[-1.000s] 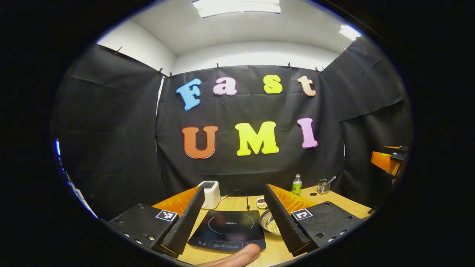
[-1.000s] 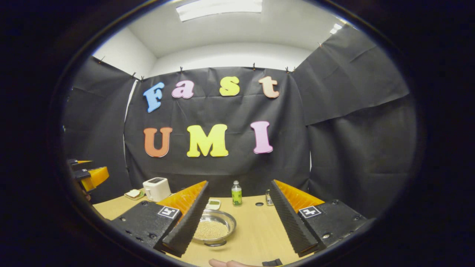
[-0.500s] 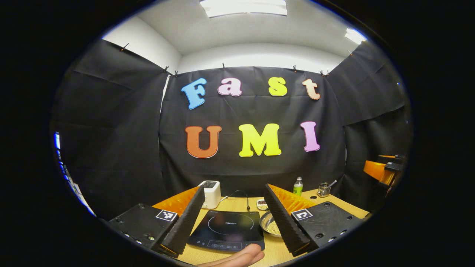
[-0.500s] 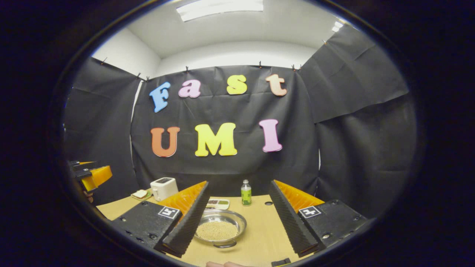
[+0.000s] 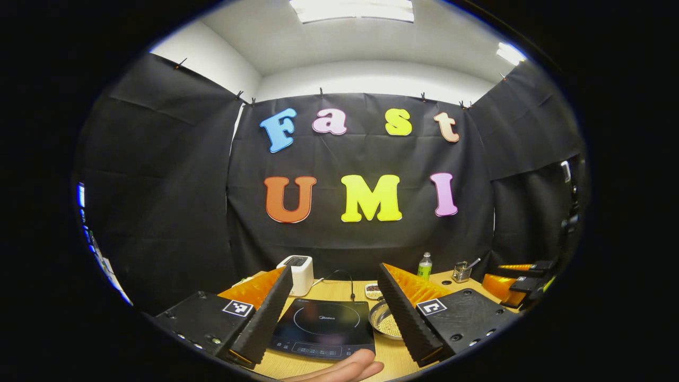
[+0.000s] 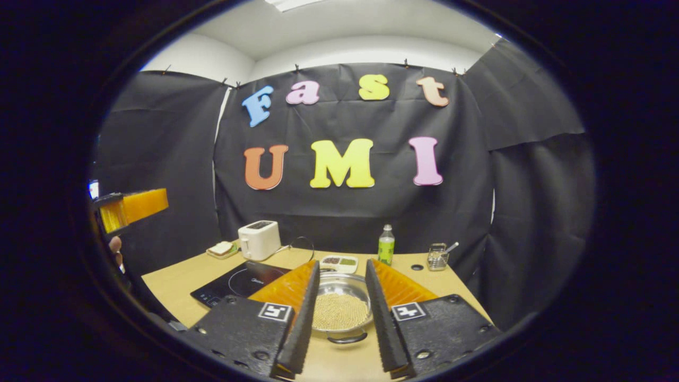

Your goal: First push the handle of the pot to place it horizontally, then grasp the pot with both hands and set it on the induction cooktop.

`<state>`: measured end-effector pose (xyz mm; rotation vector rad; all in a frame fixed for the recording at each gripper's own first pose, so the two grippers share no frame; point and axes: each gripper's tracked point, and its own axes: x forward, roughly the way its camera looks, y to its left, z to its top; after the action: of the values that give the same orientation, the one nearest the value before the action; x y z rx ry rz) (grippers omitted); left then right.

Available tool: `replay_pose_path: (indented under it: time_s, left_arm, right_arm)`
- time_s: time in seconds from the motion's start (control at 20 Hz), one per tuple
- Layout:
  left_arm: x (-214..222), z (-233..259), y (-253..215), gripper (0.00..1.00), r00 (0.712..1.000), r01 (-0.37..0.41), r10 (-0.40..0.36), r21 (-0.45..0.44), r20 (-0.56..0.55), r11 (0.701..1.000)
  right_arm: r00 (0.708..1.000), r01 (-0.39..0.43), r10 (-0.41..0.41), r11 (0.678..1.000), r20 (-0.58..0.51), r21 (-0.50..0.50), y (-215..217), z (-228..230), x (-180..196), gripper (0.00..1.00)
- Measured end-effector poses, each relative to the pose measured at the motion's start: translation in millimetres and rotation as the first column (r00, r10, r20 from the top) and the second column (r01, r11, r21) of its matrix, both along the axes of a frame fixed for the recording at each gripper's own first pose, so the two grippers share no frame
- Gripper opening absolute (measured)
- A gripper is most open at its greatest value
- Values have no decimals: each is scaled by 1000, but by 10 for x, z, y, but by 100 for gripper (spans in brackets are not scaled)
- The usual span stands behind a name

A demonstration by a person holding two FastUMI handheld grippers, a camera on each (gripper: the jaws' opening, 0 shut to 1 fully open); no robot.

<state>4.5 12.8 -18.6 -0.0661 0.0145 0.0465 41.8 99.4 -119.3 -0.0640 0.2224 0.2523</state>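
- in the left gripper view, the left hand-held gripper (image 5: 333,313) sits at the bottom of the frame with its two black ridged fingers spread wide apart and nothing between them.
- between those fingers, lower middle of the frame, lies the flat black induction cooktop (image 5: 323,327) on the light wooden worktop (image 5: 390,355).
- the round shiny metal pot (image 5: 384,320) full of small pale grains is just to the right of the cooktop, partly behind the right finger.
- a bare hand (image 5: 345,370) pokes in at the very bottom edge.
- the other hand-held gripper shows small and orange at the right edge of this view.
- in the right gripper view, the right hand-held gripper (image 6: 342,313) is at the bottom middle, its fingers closer together but with a gap, and not touching anything.
- the pot (image 6: 342,307) shows in that gap, resting on the worktop (image 6: 175,278), with its dark handle (image 6: 347,338) at the near side pointing toward the bottom of the frame.
- the cooktop (image 6: 236,281) is to the left of the pot, close by.
- further back stand a white toaster (image 6: 259,239), a small green bottle (image 6: 385,245) and a little wire holder (image 6: 437,257).
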Motion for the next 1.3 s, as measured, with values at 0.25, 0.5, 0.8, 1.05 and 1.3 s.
replay_pose_path:
  time_s: [0.25,0.5,0.8,1.05,1.3]
  left_arm:
    - [16,-90,-3,96,1000,4,-4,8,-16,1000]
    - [48,-183,1,96,999,3,-3,6,-32,1000]
    - [61,-159,62,96,1000,-10,11,8,-14,1000]
    - [136,-163,89,96,1000,-12,12,15,-1,1000]
    - [339,-177,149,96,1000,-21,21,1,-9,1000]
  right_arm:
    - [993,-55,54,998,-105,-4,169,-523,58,23]
    - [974,-94,80,994,-213,-55,310,-1138,86,4]
    - [930,-181,137,978,-342,-101,456,-1790,-23,4]
    - [906,-214,157,971,-393,-105,446,-2034,-70,4]
    - [884,-222,153,969,-442,-109,293,-2151,-19,1]
